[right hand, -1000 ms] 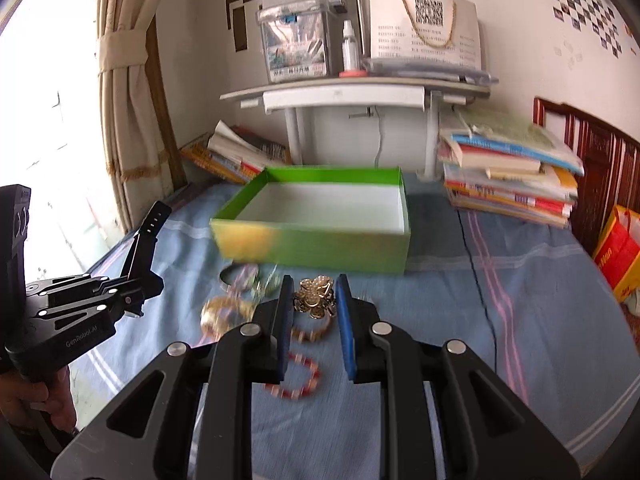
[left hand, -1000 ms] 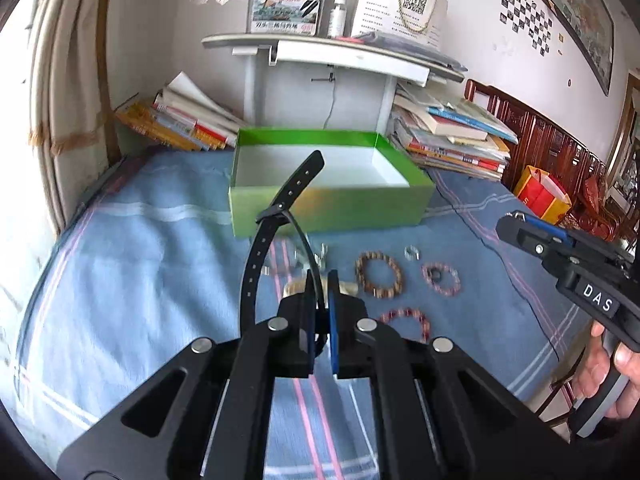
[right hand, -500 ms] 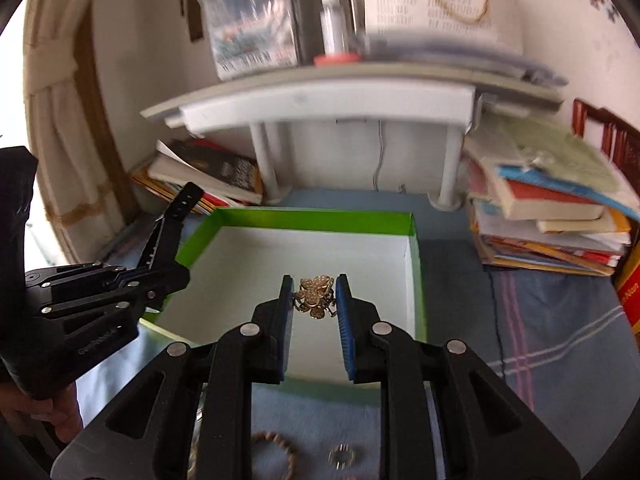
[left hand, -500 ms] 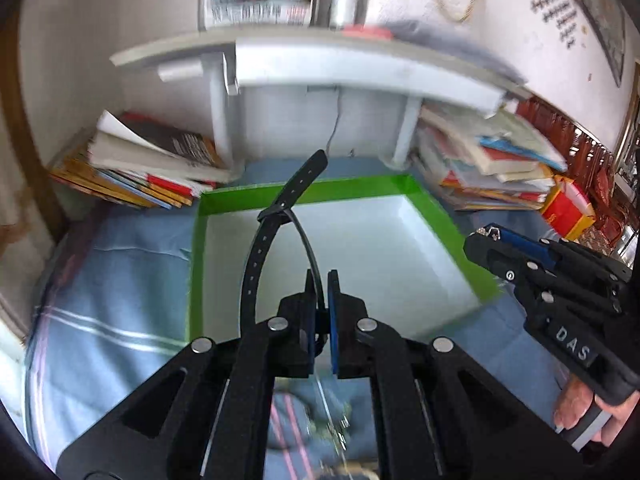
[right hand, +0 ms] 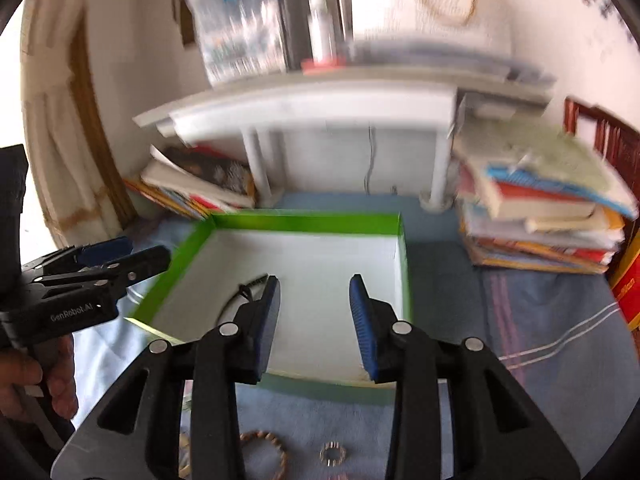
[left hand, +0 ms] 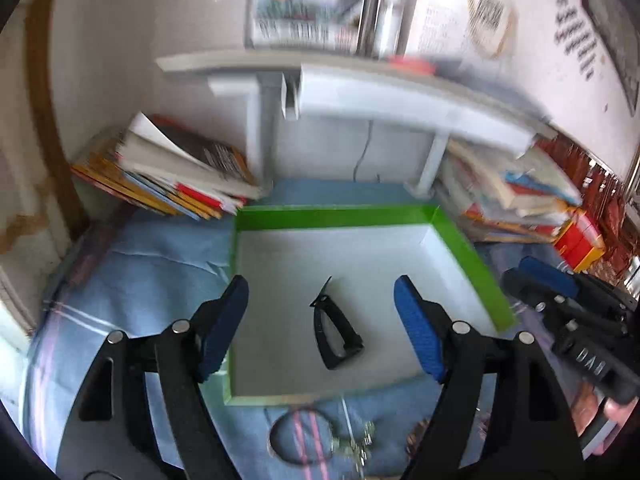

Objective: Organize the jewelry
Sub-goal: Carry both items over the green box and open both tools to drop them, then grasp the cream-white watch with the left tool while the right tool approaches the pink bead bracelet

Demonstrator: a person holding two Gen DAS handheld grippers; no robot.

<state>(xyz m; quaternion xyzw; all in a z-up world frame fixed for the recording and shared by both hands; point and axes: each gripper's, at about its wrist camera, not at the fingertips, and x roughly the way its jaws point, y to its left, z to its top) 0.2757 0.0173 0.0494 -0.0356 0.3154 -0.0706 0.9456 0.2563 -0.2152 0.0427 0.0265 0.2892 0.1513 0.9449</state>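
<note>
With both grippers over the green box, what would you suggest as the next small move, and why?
Probably draw the left gripper back toward the loose jewelry on the blue cloth. Its jaws are opening with nothing between them, the black strap already lies in the green box, and a beaded bracelet waits outside.

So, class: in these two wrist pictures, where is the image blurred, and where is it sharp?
Left wrist view: shelf and books smeared, gripper crisp, black strap in the box fairly clear. Right wrist view: shelf and book stack streaked, gripper sharp; fisheye bends the edges.
</note>
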